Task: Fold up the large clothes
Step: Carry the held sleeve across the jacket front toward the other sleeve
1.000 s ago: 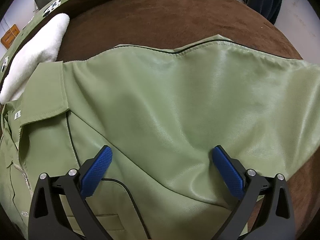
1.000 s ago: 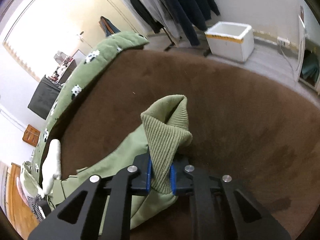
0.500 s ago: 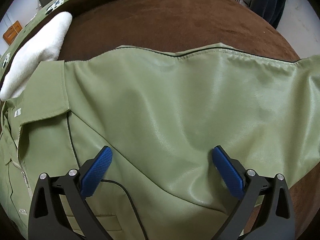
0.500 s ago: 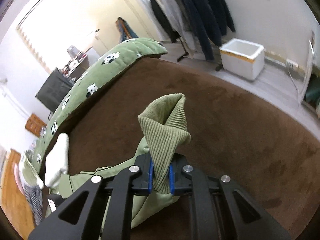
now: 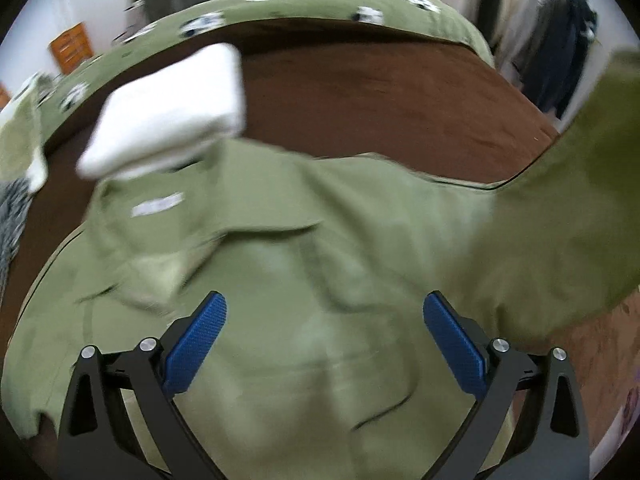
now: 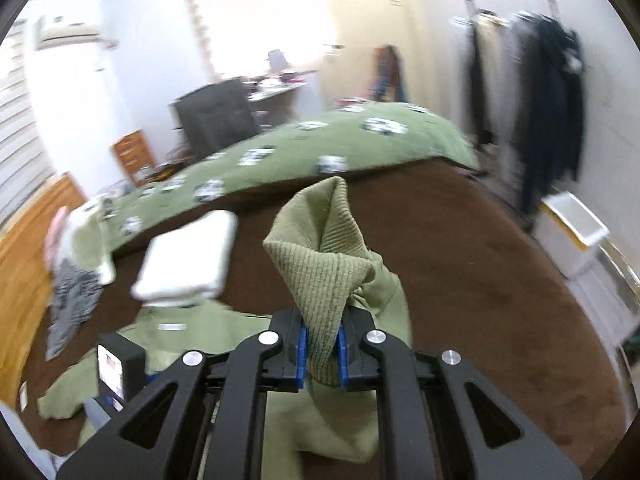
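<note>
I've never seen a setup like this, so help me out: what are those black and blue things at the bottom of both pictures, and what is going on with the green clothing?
No robot here: a person holds a pair of tongs in each hand, each with a wide-angle camera looking along its two fingers. One picture is from the left tongs, the other from the right tongs. The left tongs are open, above a green jacket spread on a brown bed cover. The right tongs are shut on the jacket's ribbed cuff, lifting the sleeve. A folded white towel lies beyond the collar. The pictures are blurred.
</note>
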